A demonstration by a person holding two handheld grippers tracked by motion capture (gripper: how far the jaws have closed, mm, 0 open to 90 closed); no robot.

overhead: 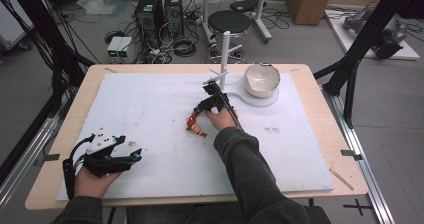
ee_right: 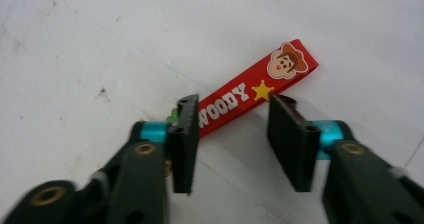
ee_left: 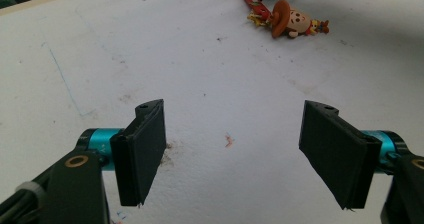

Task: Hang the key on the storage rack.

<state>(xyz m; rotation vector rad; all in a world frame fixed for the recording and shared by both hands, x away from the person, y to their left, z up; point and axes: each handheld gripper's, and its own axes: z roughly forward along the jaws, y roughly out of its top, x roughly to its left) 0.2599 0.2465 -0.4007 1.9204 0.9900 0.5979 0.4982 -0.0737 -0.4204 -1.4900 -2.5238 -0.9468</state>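
Red flat strap (ee_right: 250,96) between parted right gripper (ee_right: 235,144) jaws.

The keychain (overhead: 196,126) lies flat on the white board, near its centre. Its red strap (ee_right: 255,91), printed "WOODY" with a yellow star and a cowboy face, runs toward 2 o'clock in the right gripper view. A small cowboy figure (ee_left: 292,23) in an orange hat lies on its side at the strap's end.
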